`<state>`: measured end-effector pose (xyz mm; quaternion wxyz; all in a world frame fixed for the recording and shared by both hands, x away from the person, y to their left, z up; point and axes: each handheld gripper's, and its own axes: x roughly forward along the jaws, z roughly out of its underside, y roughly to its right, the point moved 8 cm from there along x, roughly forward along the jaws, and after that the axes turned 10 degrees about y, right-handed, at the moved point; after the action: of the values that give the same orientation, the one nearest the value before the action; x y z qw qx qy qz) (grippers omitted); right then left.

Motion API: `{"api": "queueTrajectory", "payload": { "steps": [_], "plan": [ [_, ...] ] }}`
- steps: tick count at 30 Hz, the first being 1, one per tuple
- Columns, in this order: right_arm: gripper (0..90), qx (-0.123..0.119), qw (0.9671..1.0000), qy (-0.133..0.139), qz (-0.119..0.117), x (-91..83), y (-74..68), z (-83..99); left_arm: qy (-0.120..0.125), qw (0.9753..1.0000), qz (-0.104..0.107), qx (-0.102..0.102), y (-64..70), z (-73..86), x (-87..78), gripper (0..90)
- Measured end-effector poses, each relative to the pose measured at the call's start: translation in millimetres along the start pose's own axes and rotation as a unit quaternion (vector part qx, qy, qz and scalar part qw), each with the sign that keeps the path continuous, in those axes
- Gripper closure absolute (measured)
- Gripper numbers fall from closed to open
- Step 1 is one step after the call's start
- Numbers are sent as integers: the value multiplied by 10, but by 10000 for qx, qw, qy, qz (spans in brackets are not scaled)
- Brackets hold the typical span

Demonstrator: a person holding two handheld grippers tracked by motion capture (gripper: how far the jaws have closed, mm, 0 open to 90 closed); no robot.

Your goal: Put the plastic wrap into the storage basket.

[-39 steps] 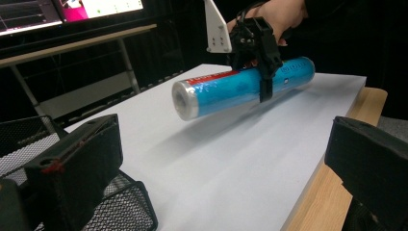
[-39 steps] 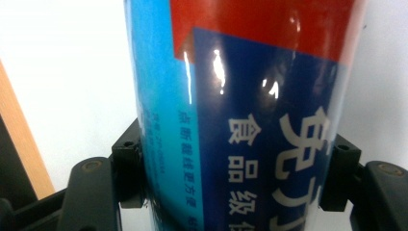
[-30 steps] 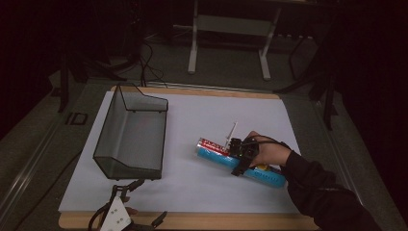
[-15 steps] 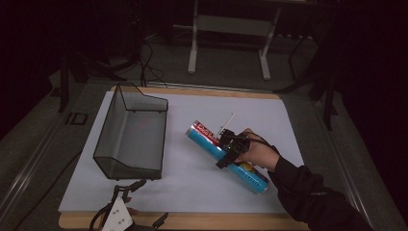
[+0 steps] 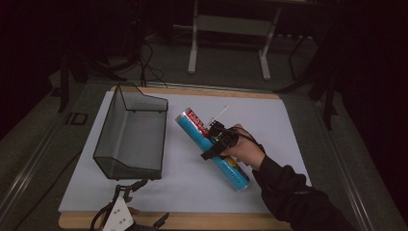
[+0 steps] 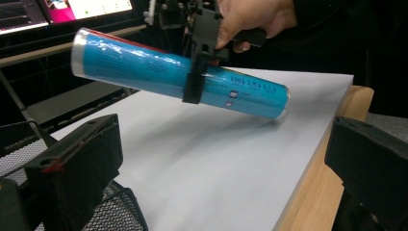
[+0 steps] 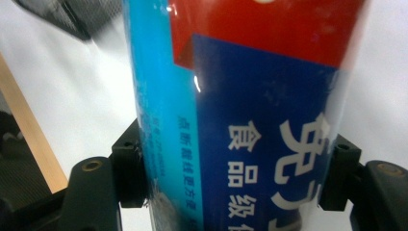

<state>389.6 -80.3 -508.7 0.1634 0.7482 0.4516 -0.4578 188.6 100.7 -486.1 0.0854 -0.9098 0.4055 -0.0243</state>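
Note:
A long blue tube (image 5: 211,147) with a red and blue label is held tilted over the white sheet, its far end raised toward the basket. My right gripper (image 5: 215,143) is shut on the blue tube at its middle, and the tube (image 7: 250,110) sits pinched between both jaws in the right gripper view. The left gripper view shows the tube (image 6: 178,74) lifted off the sheet with the right gripper (image 6: 197,72) clamped across it. My left gripper (image 5: 126,207) rests at the table's front edge, its jaws wide apart with nothing between them.
A black wire-mesh basket (image 5: 131,134) stands on the left part of the white sheet (image 5: 187,187), its open top up. A thin white stick (image 5: 219,113) lies behind the tube. The wooden table edge (image 5: 192,221) runs along the front.
My right gripper has carried the tube left and toward the basket, and swung its far end up and to the left. The left gripper stayed at the front edge.

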Motion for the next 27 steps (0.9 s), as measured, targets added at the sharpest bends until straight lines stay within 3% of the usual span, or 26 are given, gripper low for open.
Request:
{"api": "queueTrajectory", "payload": {
  "steps": [7, 15, 21, 27],
  "plan": [
    [315, 280, 9994, 219, -8, 47, -124, -243, -4, 10000, -16, -46, -22, 1, 7, 5],
    [315, 608, 9956, 707, -89, 44, -251, -604, -17, 10000, -7, -49, -14, 2, 3, 5],
    [315, 564, 9943, 874, 220, 91, -305, -882, -11, 10000, 12, -49, -6, -2, -6, 5],
    [315, 557, 9902, 1273, 171, 111, -336, -1119, 13, 10000, -4, -88, -14, -7, -15, 5]
  ]
}}
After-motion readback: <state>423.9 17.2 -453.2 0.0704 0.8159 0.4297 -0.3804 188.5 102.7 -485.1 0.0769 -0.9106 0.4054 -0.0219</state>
